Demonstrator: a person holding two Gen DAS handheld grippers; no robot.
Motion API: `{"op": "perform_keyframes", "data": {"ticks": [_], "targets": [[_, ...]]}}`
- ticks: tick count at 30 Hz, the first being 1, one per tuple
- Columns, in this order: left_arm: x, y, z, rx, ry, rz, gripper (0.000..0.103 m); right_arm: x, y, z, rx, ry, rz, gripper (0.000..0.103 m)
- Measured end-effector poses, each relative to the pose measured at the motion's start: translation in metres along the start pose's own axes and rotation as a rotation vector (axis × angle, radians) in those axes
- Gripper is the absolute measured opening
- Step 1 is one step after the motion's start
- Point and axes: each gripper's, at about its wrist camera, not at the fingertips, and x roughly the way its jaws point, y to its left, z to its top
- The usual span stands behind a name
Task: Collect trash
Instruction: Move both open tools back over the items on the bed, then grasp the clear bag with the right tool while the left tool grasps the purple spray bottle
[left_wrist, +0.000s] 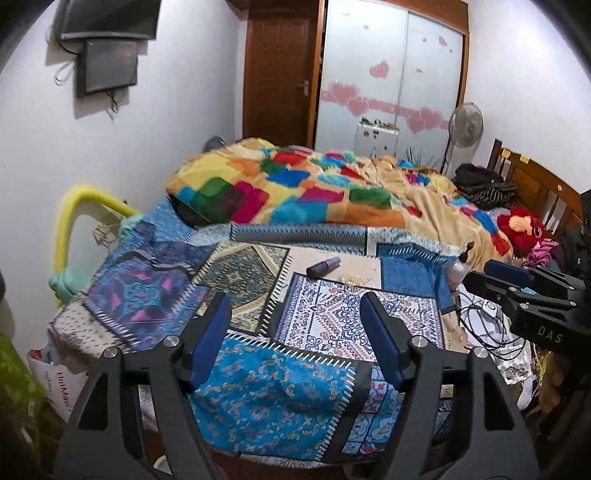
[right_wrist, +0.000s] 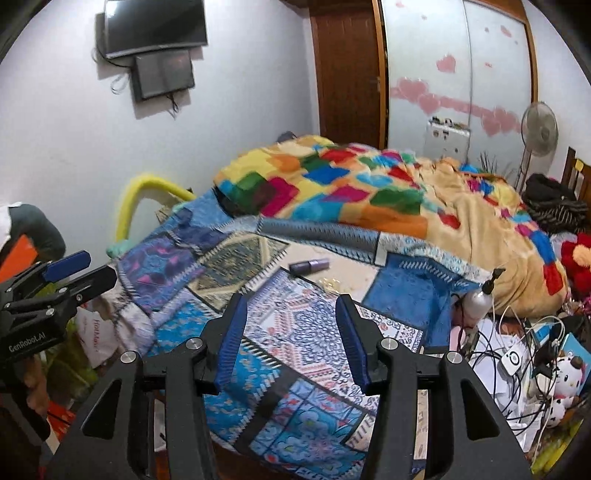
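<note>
1. You hold 2 grippers above the foot of a bed (left_wrist: 258, 406) that is covered by a blue patchwork bedspread; both point forward and down across it.
2. Your left gripper (left_wrist: 295, 325) has its blue-padded jaws standing wide apart with only bedspread showing between them. It holds nothing.
3. Your right gripper (right_wrist: 290, 328) has its jaws parted too, more narrowly than the left, and nothing is between them.
4. In the left wrist view your right gripper sits at the right edge; in the right wrist view your left gripper sits at the left edge.
5. A purple tube (left_wrist: 323, 267) lies on its side on a pale patch of the bedspread, ahead of both grippers and well apart from them.
6. Just beside the tube, toward the right, lies a small crumpled clear wrapper (left_wrist: 352, 277), also on the pale patch. Its detail is too small to make out.
7. Behind these, a bright multicoloured blanket (left_wrist: 295, 184) is heaped across the far half of the bed.
8. At the bed's right edge stands a pale pump bottle (right_wrist: 480, 301), upright, next to a tangle of cables (right_wrist: 517, 350) and papers.
9. A screen (right_wrist: 155, 26) hangs on the white wall at upper left, and a standing fan (left_wrist: 466, 123) is near the wardrobe doors.
</note>
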Motion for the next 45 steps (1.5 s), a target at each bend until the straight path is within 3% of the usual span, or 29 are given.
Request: {"op": "perform_keyframes", "data": {"ticks": [12,19,24,33,34,35,39,45], "targets": [[0.126,-0.001,0.004,0.033,0.104,-0.036,0.071,0.117,-0.046,-0.008,0.084,0.162,0.013,0.046],[0.206,-0.002,0.006,0.058,0.167,-0.095,0.071,0.206,-0.073,-0.012,0.126,0.259,0.11,0.046],[0.249,-0.001,0.015,0.072,0.185,-0.121,0.071,0.244,-0.08,-0.007,0.115,0.275,0.115,0.046],[0.304,-0.001,0.031,0.08,0.207,-0.164,0.071,0.269,-0.074,-0.012,0.047,0.259,0.056,0.044],[0.31,-0.003,0.032,0.078,0.213,-0.176,0.071,0.268,-0.071,-0.014,0.029,0.251,0.036,0.039],[0.317,-0.005,0.033,0.079,0.22,-0.186,0.071,0.267,-0.069,-0.016,0.011,0.244,0.017,0.025],[0.339,-0.022,0.029,0.135,0.251,-0.19,0.068,0.262,-0.073,-0.019,0.032,0.236,0.052,0.012],[0.36,-0.047,0.018,0.229,0.301,-0.175,0.045,0.25,-0.082,-0.02,0.069,0.21,0.043,0.011]]}}
